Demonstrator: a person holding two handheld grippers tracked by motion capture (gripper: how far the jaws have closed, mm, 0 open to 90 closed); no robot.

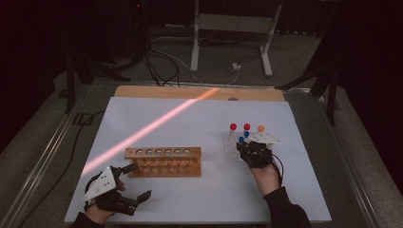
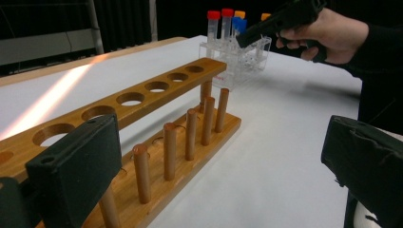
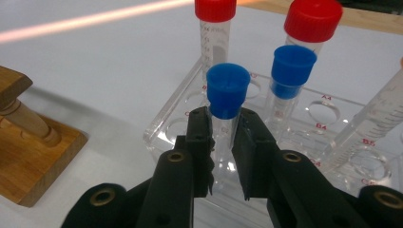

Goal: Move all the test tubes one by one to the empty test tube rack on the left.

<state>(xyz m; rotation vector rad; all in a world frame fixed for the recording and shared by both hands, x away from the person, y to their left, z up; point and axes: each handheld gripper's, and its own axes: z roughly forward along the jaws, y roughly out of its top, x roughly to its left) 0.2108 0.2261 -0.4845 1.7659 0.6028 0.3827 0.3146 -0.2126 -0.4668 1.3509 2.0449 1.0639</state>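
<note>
Pinching blue-capped tube [image 3: 227, 102] just below cap: right claw [image 3: 223, 142], jaws pressed on both sides. Tube upright in clear rack [image 3: 164, 128] on white surface [image 1: 199, 118], second blue-capped tube [image 3: 291, 71] just beside, two red-capped tubes [image 3: 215, 19] behind. Left claw [image 1: 135, 183] spread wide, nothing between jaws, near end of wooden rack [image 1: 164, 161], well apart from clear rack.
</note>
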